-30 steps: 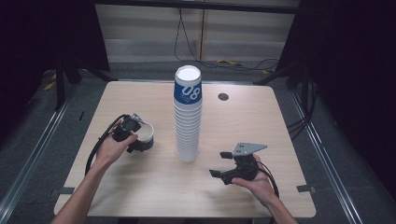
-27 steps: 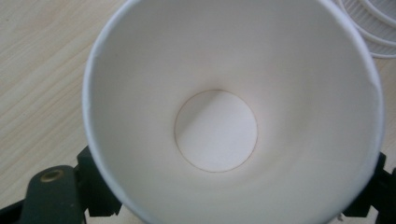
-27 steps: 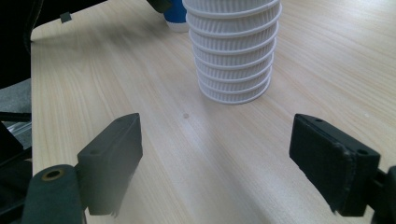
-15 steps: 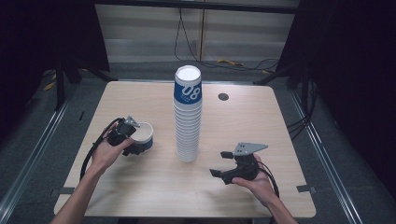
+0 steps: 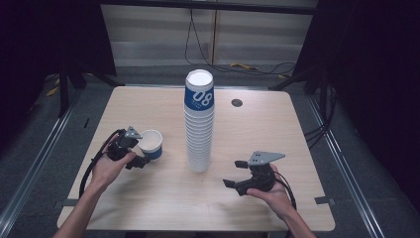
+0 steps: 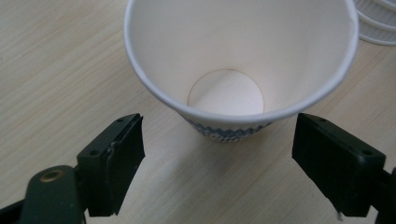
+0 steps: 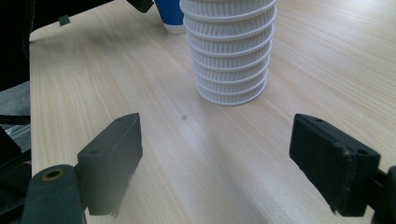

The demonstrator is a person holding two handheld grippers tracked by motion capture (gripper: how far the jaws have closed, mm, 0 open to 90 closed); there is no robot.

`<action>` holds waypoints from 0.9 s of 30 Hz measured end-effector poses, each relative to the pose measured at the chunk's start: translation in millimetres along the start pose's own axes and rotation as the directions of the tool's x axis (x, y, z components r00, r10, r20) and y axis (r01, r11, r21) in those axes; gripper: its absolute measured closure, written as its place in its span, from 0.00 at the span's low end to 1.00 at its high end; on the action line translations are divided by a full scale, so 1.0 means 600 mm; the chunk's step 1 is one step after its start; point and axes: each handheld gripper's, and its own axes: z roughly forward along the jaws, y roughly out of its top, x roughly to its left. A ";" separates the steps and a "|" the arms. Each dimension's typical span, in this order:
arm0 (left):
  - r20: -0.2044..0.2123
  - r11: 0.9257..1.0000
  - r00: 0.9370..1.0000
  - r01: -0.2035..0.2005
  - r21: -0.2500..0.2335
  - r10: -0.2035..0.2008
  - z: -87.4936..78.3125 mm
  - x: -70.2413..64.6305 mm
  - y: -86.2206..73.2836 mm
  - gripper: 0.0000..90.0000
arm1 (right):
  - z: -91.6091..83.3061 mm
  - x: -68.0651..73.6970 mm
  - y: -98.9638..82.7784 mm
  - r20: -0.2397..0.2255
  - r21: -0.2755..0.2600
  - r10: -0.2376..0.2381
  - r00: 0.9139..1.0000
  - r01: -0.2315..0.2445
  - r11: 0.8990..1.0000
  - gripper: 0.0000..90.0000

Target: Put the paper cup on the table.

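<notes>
Standing upright on the worktop (image 5: 148, 208), a paper cup (image 6: 238, 65) just beyond the left hand-held gripper (image 6: 217, 163), jaws wide apart, not touching it, right hand-held gripper (image 7: 217, 163) open and empty near the cup stack (image 7: 231, 51).

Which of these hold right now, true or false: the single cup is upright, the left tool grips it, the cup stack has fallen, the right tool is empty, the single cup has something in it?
1. The single white-and-blue paper cup stands upright on the light wooden table. True.
2. The left tool is clamped on that cup. False: its jaws stand open either side, clear of the cup wall.
3. The tall stack of white ribbed paper cups has toppled. False: it stands upright mid-table.
4. The right tool holds nothing. True: its jaws are open over bare table, short of the stack.
5. The single cup has liquid inside. False: its bottom shows bare.
</notes>
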 end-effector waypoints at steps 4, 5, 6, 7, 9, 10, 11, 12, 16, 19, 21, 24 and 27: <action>-0.012 0.999 1.000 0.017 -0.044 -0.018 -0.008 -0.011 -0.011 0.18 | 0.000 0.000 0.000 0.002 -0.001 0.004 1.000 -0.004 1.000 0.19; 0.008 0.998 0.999 0.041 -0.047 -0.040 -0.010 -0.013 -0.014 0.19 | 0.000 0.000 0.000 0.002 -0.001 0.005 1.000 -0.005 1.000 0.19; -0.024 0.999 0.999 0.027 -0.032 -0.027 -0.012 -0.017 -0.015 0.20 | 0.000 -0.001 0.000 0.002 0.000 0.005 1.000 -0.005 1.000 0.19; -0.048 0.999 0.999 0.019 -0.030 -0.021 -0.013 -0.021 -0.017 0.19 | 0.000 -0.001 -0.001 0.003 0.002 0.006 1.000 -0.006 1.000 0.19; -0.051 1.000 0.999 0.000 -0.020 -0.001 -0.016 -0.025 -0.021 0.19 | 0.002 0.000 -0.001 0.001 0.001 0.004 1.000 -0.004 1.000 0.19; -0.037 1.000 0.999 0.004 -0.028 -0.005 -0.017 -0.027 -0.023 0.19 | 0.001 0.000 0.000 0.001 0.004 0.001 1.000 -0.001 1.000 0.19; -0.025 0.999 1.000 0.004 -0.041 -0.005 -0.018 -0.030 -0.028 0.19 | 0.001 0.001 0.000 0.002 0.003 0.001 1.000 -0.001 1.000 0.19; -0.019 0.999 1.000 0.002 -0.038 -0.003 -0.020 -0.033 -0.030 0.19 | 0.001 0.001 0.000 0.002 0.003 0.001 1.000 -0.001 1.000 0.19; 0.004 0.999 1.000 0.008 -0.048 -0.007 -0.024 -0.047 -0.042 0.19 | 0.000 0.000 0.000 0.003 0.000 0.005 1.000 -0.005 1.000 0.19; 0.006 0.998 1.000 0.006 -0.063 -0.006 -0.029 -0.060 -0.048 0.19 | -0.001 0.000 0.000 0.005 -0.004 0.006 1.000 -0.006 1.000 0.19; 0.042 0.996 0.999 0.027 -0.084 -0.024 -0.033 -0.067 -0.051 0.19 | -0.001 0.000 0.000 0.004 -0.005 0.007 1.000 -0.007 1.000 0.19; 0.081 0.991 0.996 0.054 -0.120 -0.045 -0.037 -0.077 -0.057 0.18 | -0.002 0.001 0.000 0.007 -0.013 0.011 1.000 -0.011 1.000 0.18; 0.070 0.993 0.997 0.021 -0.115 -0.013 -0.036 -0.091 -0.059 0.18 | -0.003 0.001 0.000 0.012 -0.017 0.019 1.000 -0.019 1.000 0.18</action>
